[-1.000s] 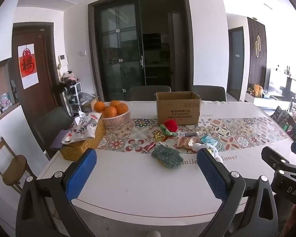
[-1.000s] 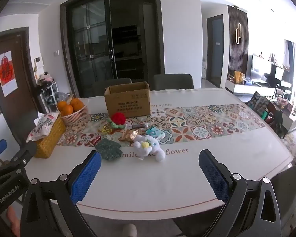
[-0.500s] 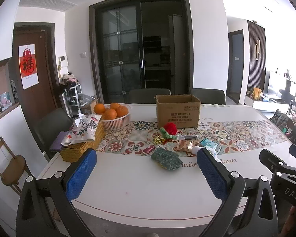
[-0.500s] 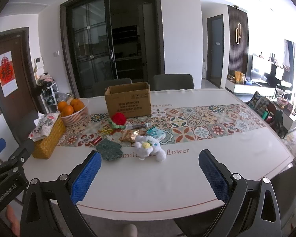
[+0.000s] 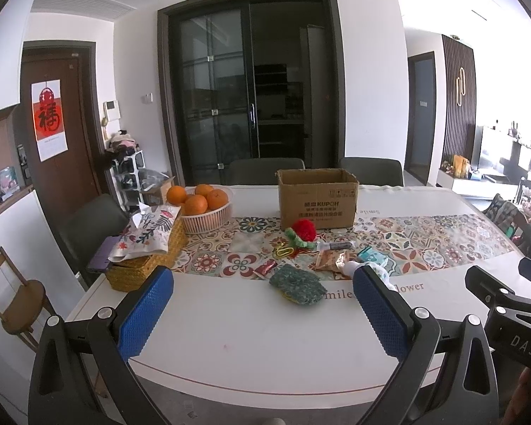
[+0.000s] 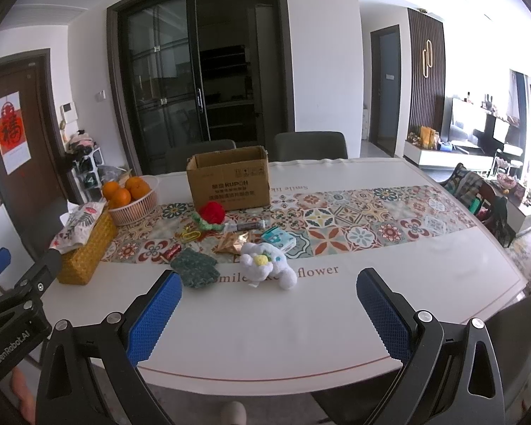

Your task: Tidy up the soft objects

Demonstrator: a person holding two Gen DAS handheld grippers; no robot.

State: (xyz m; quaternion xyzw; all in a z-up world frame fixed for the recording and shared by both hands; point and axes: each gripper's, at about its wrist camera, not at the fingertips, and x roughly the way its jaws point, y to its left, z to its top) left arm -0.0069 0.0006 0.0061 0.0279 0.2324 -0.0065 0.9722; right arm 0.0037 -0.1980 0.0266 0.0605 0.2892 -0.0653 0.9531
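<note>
My left claw (image 5: 262, 313) hung wide open and empty short of the table's near edge, the green knitted pad (image 5: 297, 285) just ahead between its fingers. My right claw (image 6: 267, 313) gaped likewise, the white plush toy (image 6: 265, 264) ahead, nearer its left finger. I judged it best to reach forward, straddle one piece squarely, then carry it to the cardboard box (image 6: 230, 186) beyond. The box's inside stayed hidden; the small wrappers were unreadable.
</note>
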